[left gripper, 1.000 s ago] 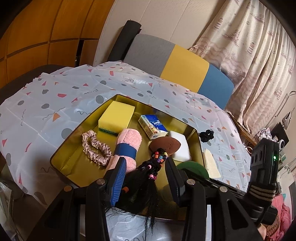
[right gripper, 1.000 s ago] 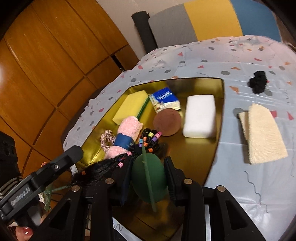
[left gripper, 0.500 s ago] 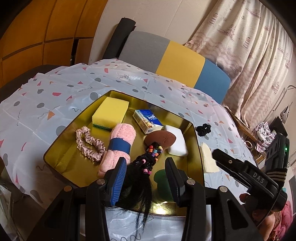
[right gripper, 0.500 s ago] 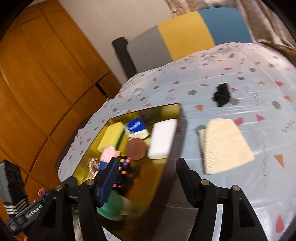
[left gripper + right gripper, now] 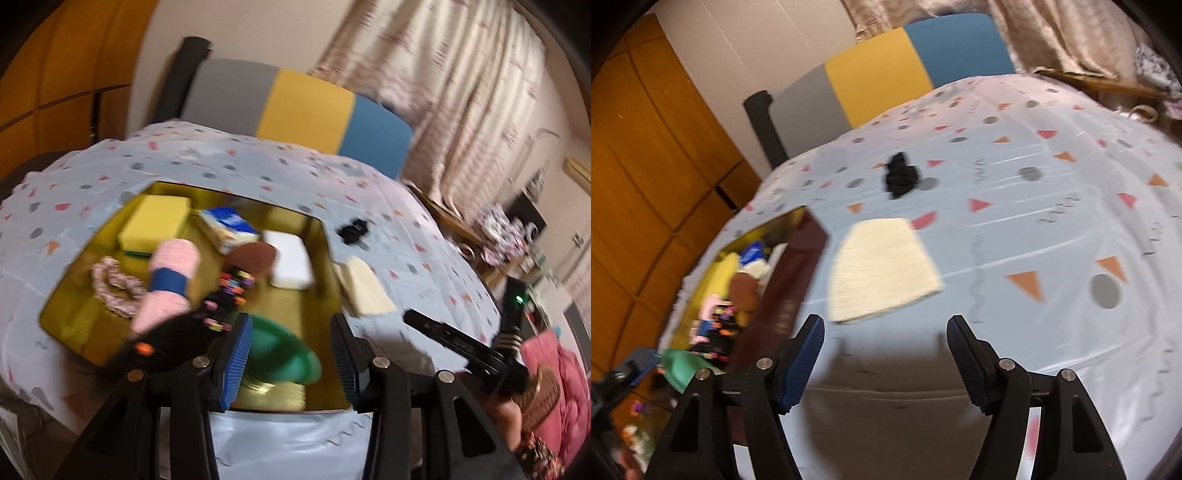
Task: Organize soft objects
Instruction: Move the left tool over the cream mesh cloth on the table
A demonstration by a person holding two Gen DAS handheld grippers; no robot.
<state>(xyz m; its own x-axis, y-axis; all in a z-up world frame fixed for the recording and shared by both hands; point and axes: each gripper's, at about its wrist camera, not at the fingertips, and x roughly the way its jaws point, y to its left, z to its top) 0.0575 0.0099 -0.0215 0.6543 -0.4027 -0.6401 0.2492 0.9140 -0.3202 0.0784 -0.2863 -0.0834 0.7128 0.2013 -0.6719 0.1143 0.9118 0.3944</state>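
Note:
The gold tray (image 5: pixel 327 280) holds a yellow sponge (image 5: pixel 155 221), a blue tissue pack (image 5: pixel 229 225), a white sponge (image 5: pixel 290 264), a brown pad (image 5: pixel 253 256), a pink rolled towel (image 5: pixel 168 284), a pink scrunchie (image 5: pixel 114 284), a beaded black hairpiece (image 5: pixel 207 317) and a green piece (image 5: pixel 280 354). My left gripper (image 5: pixel 290 332) hovers open above the green piece at the tray's near end. My right gripper (image 5: pixel 884 328) is over the tablecloth, its jaws opening with nothing between them. A cream cloth (image 5: pixel 879 269) lies just ahead of it, and a black scrunchie (image 5: pixel 901 179) lies farther off.
The patterned tablecloth (image 5: pixel 1052 229) covers the whole table. A grey, yellow and blue chair back (image 5: pixel 295 107) stands behind it, with curtains (image 5: pixel 461 92) to the right and wooden panels (image 5: pixel 646 166) to the left. The tray's dark side wall (image 5: pixel 790 280) lies left of the right gripper.
My right gripper let go of the green piece, opened and swung right from the tray to above the tablecloth near the cream cloth. The left gripper shifted right, so the hairpiece now lies left of its fingers.

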